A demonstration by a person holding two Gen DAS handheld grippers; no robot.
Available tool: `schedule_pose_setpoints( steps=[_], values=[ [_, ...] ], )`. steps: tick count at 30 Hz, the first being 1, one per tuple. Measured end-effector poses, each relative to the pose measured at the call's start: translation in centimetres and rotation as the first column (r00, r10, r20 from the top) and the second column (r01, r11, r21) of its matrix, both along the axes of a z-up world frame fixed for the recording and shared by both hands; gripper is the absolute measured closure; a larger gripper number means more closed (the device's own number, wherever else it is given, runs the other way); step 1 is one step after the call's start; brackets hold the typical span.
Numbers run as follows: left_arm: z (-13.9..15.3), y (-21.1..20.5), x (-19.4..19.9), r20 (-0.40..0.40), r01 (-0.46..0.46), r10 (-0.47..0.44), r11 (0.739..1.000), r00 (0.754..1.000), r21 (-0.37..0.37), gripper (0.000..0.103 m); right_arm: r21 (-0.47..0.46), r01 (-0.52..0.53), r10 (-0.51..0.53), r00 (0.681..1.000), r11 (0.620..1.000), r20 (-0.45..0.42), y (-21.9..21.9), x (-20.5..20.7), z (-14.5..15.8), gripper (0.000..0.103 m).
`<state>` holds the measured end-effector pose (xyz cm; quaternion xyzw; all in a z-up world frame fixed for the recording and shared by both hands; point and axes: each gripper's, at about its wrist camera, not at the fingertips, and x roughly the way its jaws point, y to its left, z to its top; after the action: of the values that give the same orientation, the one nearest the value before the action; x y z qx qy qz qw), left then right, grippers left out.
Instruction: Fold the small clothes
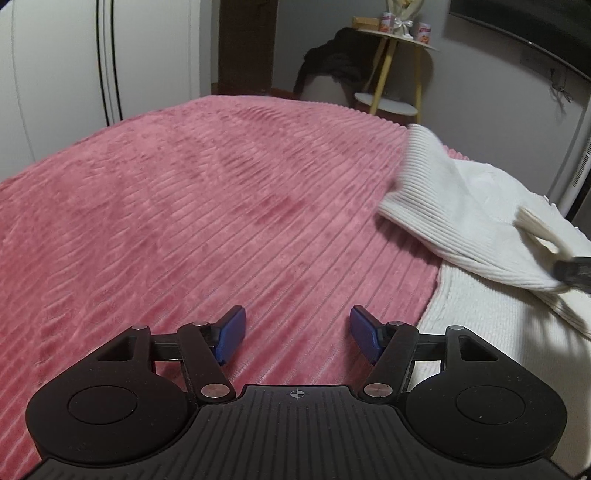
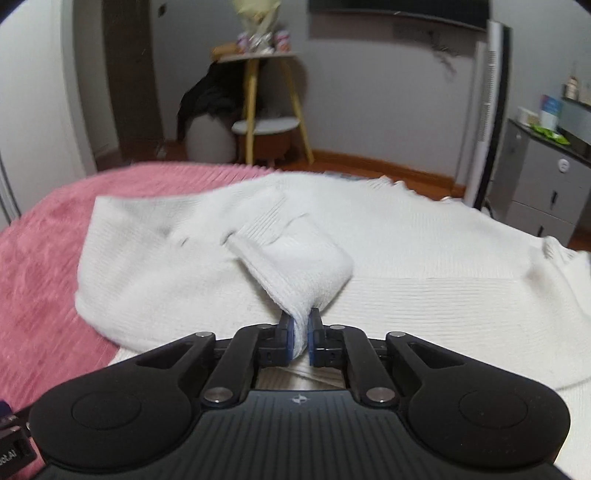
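- No brand or label could be read: the two printed cans [image 1: 424, 32] on the side table [image 1: 397, 38] carried red-and-orange wrappers too small and soft to make out, and a white tag at the lower left edge of the right wrist view was cut off after a few blurred letters.
- The white knitted sweater [image 2: 388, 266] lay spread on the bed over a pink ribbed blanket [image 1: 203, 206]; its right part ran out of the frame in both views.
- The right tool [image 2: 300, 334] had its blue pads pressed together on a bunched fold of a sleeve cuff [image 2: 295, 266], which rose from the pinch and curled back over the sweater's body.
- In the left wrist view only a dark sliver of that right tool showed at the right edge, half buried in white knit; the ribbed sleeve [image 1: 454, 206] stretched from it toward the blanket, blurred.
- The left tool [image 1: 297, 334] stood spread, its blue pads [image 1: 234, 332] well apart with nothing between them, angled down above bare blanket just beside the sweater's hem.
- The person's hands were hidden behind the tool bodies.
- Farther back, a dark garment [image 2: 210, 99] was draped over a pale stool beside the side table, and a grey drawer cabinet [image 2: 546, 192] stood at the right; the items on its top were too blurred to name.
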<state>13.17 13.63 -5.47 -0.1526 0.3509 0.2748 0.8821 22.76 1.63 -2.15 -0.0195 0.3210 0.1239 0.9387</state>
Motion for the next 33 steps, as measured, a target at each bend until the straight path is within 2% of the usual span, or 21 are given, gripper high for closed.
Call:
schedule_pose_setpoints(
  steps=[3, 6, 8, 10, 12, 13, 14, 19, 24, 27, 30, 33],
  values=[
    [0.0, 0.0, 0.0, 0.0, 0.001, -0.001, 1.0, 1.0, 0.005, 0.035, 0.034, 0.063, -0.065, 0.996, 0.997, 0.061, -2.6, -1.2, 1.2, 0.097],
    [-0.1, -0.2, 0.0, 0.002, 0.01, -0.01, 1.0, 1.0, 0.017, 0.035, 0.073, 0.169, -0.175, 0.98, 0.983, 0.093, -6.6, -1.7, 2.3, 0.097],
    [0.0, -0.6, 0.0, 0.004, 0.022, -0.022, 0.999, 1.0, 0.026, 0.035, 0.09, 0.252, -0.259, 0.962, 0.964, 0.084, -9.4, -1.8, 2.2, 0.097],
    [0.0, -1.0, 0.1, 0.005, 0.035, -0.035, 0.999, 0.999, 0.034, 0.035, 0.102, 0.321, -0.325, 0.945, 0.942, 0.032, -12.2, -1.2, 1.3, 0.097],
    [-0.1, -1.3, 0.2, 0.004, 0.044, -0.044, 0.998, 0.999, 0.042, 0.035, 0.124, 0.335, -0.33, 0.942, 0.934, -0.054, -14.3, -0.6, -0.2, 0.094],
    [-0.1, -1.4, 0.2, 0.003, 0.045, -0.046, 0.998, 0.999, 0.043, 0.034, 0.134, 0.333, -0.324, 0.942, 0.933, -0.086, -14.8, -0.4, -0.8, 0.089],
    [-0.2, -1.5, 0.2, 0.003, 0.045, -0.046, 0.998, 0.999, 0.045, 0.034, 0.153, 0.328, -0.316, 0.944, 0.932, -0.098, -15.3, -0.5, -1.1, 0.089],
    [-0.4, -1.9, 0.5, -0.009, 0.056, -0.056, 0.997, 0.998, 0.059, 0.034, 0.208, 0.332, -0.325, 0.943, 0.92, -0.068, -16.0, -0.8, -0.3, 0.077],
    [-0.6, -2.0, 0.6, -0.01, 0.062, -0.062, 0.996, 0.998, 0.058, 0.032, 0.064, 0.325, -0.326, 0.945, 0.944, 0.019, -14.2, 0.3, 0.2, 0.076],
    [-0.7, -2.0, 0.8, -0.013, 0.066, -0.065, 0.996, 0.998, 0.061, 0.031, 0.057, 0.32, -0.323, 0.945, 0.946, 0.049, -14.0, 0.5, 0.6, 0.076],
    [-0.8, -2.1, 0.9, -0.015, 0.071, -0.07, 0.995, 0.997, 0.067, 0.031, 0.132, 0.346, -0.352, 0.936, 0.929, 0.026, -14.9, 0.4, 0.5, 0.097],
    [-0.8, -1.9, 0.9, -0.012, 0.07, -0.069, 0.996, 0.998, 0.054, 0.031, 0.305, 0.418, -0.433, 0.901, 0.856, -0.021, -17.6, -0.9, 0.0, 0.096]
  ],
)
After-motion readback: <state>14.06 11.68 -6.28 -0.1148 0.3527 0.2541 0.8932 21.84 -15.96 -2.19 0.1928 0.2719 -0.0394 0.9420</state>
